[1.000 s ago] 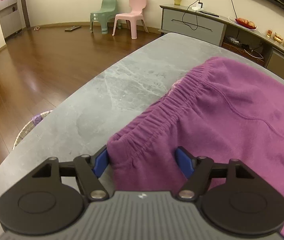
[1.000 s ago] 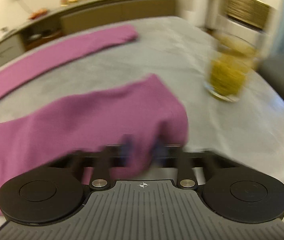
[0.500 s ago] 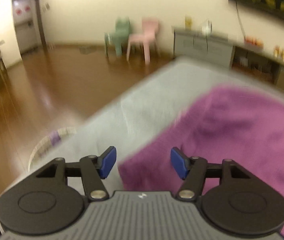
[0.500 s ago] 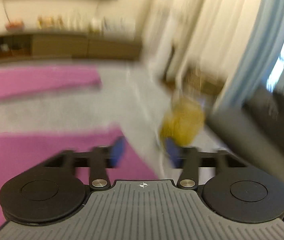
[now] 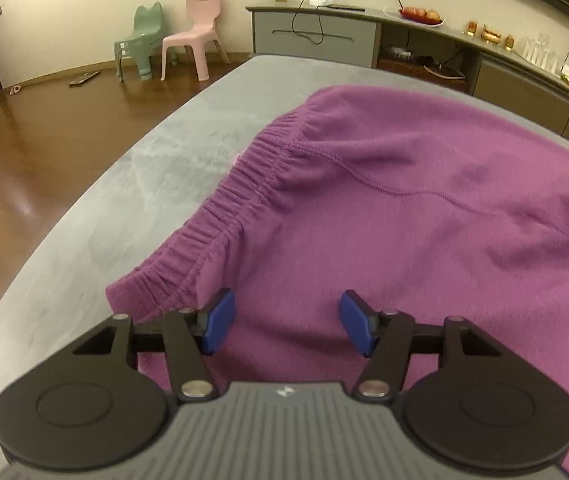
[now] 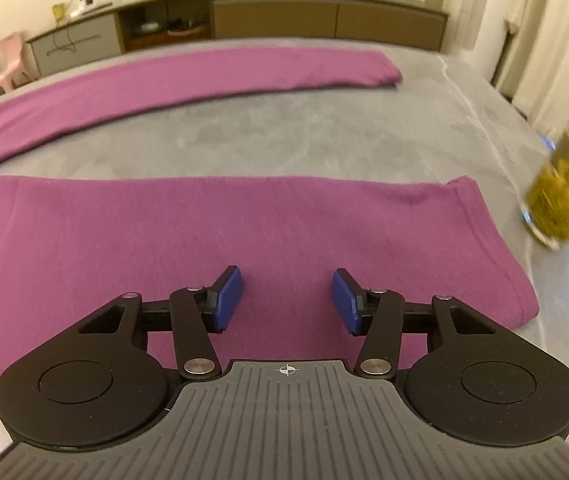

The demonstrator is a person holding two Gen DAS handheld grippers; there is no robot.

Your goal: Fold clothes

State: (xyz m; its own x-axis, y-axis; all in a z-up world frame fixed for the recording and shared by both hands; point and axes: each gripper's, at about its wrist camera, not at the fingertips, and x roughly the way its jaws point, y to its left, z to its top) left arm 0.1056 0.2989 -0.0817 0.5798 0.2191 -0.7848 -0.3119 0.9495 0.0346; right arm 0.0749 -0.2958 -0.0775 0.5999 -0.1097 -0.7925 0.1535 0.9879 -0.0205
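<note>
Purple fleece trousers [image 5: 404,208] lie spread on the grey tabletop [image 5: 132,184]. The left tongs [image 5: 286,326] hover low over the cloth just behind the gathered waistband [image 5: 220,208], blue pads wide apart and gripping nothing. The right tongs [image 6: 286,300] hang likewise wide over the nearer trouser leg [image 6: 244,220] (its cuff lies ahead to the right), the other leg [image 6: 188,84] stretching beyond. A glass [image 6: 560,196], blurred, stands right of the cuff.

The right gripper [image 6: 286,300] hangs with its blue pads spread over the near leg of the purple trousers [image 6: 204,232] on the grey tabletop [image 6: 284,136], a glass [image 6: 560,204] at the right edge.
</note>
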